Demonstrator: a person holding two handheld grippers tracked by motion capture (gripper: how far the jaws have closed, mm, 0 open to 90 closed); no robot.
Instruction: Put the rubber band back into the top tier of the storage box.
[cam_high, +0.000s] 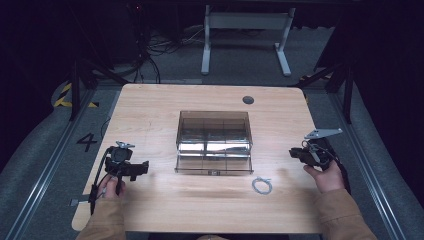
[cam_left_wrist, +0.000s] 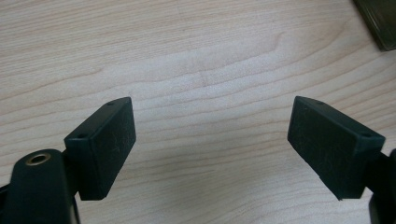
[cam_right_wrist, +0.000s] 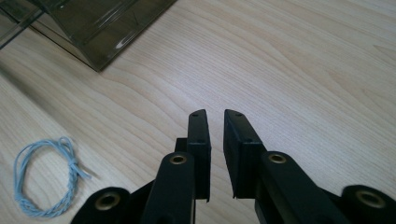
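A light wooden counter (cam_high: 165, 110) carries a smoked, transparent plastic organiser box (cam_high: 214, 142) at its centre. The box is divided into compartments, and its lid stands open toward the far edge. A small loop of pale blue string (cam_high: 261, 185) lies flat on the counter, just in front of the box's near right corner and apart from it.

The left gripper (cam_high: 131, 169) is held at the near left part of the counter, well apart from the box. In the left gripper view its two black jaws are spread wide, with bare wood grain between them and nothing held. A corner of the box (cam_left_wrist: 380, 21) shows at the upper right of that view.

The right gripper (cam_high: 299, 153) is held at the right edge of the counter, level with the front of the box, with a grey three-cornered plate (cam_high: 323, 133) on top. In the right gripper view its jaws stand nearly together, a narrow gap remaining between the pads (cam_right_wrist: 200, 140), and they grip nothing. The string (cam_right_wrist: 44, 177) lies to the lower left of the jaws in that view, and the box (cam_right_wrist: 100, 23) is at the upper left.

The person's hands (cam_high: 330, 177) and tan sleeves (cam_high: 345, 215) enter from the near edge. A round dark grommet (cam_high: 248, 99) sits near the far edge of the counter.
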